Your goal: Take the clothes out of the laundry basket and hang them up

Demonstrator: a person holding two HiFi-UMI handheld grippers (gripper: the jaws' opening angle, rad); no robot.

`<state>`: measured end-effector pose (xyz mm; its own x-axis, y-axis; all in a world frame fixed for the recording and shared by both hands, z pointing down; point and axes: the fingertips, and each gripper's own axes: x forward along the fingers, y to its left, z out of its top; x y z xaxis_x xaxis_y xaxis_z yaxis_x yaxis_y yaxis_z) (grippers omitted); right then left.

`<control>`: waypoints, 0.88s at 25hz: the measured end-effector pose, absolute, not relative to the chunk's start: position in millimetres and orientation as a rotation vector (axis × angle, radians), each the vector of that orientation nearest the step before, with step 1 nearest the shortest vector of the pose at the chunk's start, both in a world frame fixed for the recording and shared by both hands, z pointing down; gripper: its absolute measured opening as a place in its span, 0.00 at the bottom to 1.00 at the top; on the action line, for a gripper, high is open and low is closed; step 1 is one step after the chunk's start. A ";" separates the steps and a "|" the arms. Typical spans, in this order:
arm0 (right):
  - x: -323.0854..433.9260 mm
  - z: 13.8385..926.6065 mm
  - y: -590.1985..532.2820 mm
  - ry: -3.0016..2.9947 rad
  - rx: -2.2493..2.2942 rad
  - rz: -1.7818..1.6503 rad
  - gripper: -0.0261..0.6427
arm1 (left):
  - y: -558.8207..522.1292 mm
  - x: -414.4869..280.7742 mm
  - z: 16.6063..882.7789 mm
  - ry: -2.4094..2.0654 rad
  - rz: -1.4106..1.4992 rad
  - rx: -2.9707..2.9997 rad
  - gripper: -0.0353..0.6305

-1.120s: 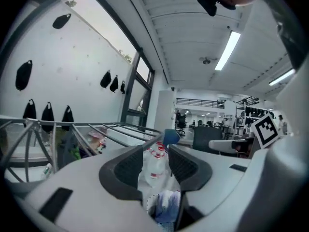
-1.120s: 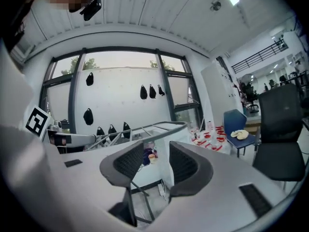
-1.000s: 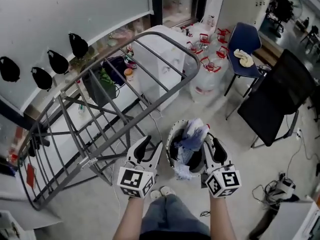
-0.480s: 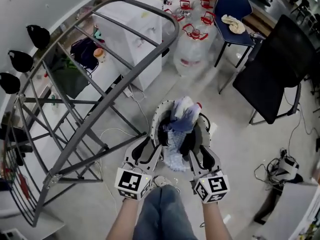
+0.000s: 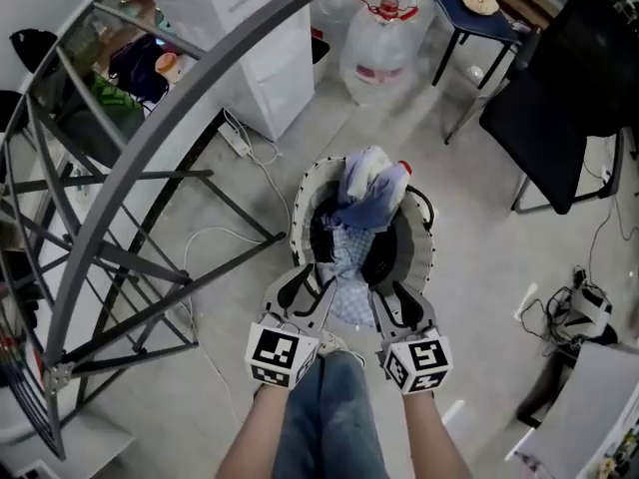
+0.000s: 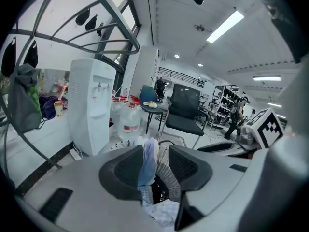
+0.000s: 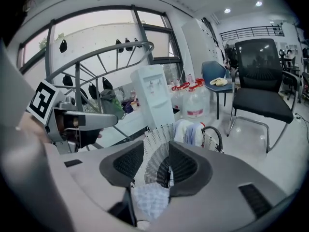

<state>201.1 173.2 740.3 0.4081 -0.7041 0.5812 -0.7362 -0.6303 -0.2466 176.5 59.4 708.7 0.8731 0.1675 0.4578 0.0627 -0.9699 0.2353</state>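
A white mesh laundry basket stands on the floor, heaped with clothes: a white garment, a blue one and a checked cloth hanging over the near rim. My left gripper and right gripper hover side by side at that near rim, both open and empty. In the left gripper view the blue garment shows through the gap of the left gripper. Basket mesh and the checked cloth show past the right gripper. The grey drying rack rises at the left.
A white water dispenser and big water bottles stand beyond the basket. A blue chair and a black office chair are at the right. A power strip and cables lie on the floor. The person's legs are below.
The view has tipped down and closed in on the basket. Both grippers have drawn closer together over its near rim. Their jaws stand as wide as before.
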 end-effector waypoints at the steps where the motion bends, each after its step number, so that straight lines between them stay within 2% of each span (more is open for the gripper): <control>1: 198.7 751.0 174.5 -1.330 2.570 1.051 0.27 | 64.3 175.8 718.9 0.190 0.737 2.823 0.30; 7: 170.4 816.4 183.3 -1.426 2.231 1.158 0.27 | 80.9 174.9 751.9 0.231 0.799 2.783 0.30; 15: 146.9 859.4 191.9 -1.500 1.951 1.264 0.27 | 89.9 173.5 763.4 0.255 0.836 2.774 0.30; 22: 119.7 898.6 202.3 -1.579 1.526 1.259 0.27 | 98.4 173.0 766.7 0.280 0.858 2.762 0.30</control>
<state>119.7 202.3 898.6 -0.1582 -0.3991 0.9032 -0.9694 -0.1112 -0.2189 173.0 98.4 766.7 0.8098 0.2497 0.5309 0.1119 -0.9540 0.2781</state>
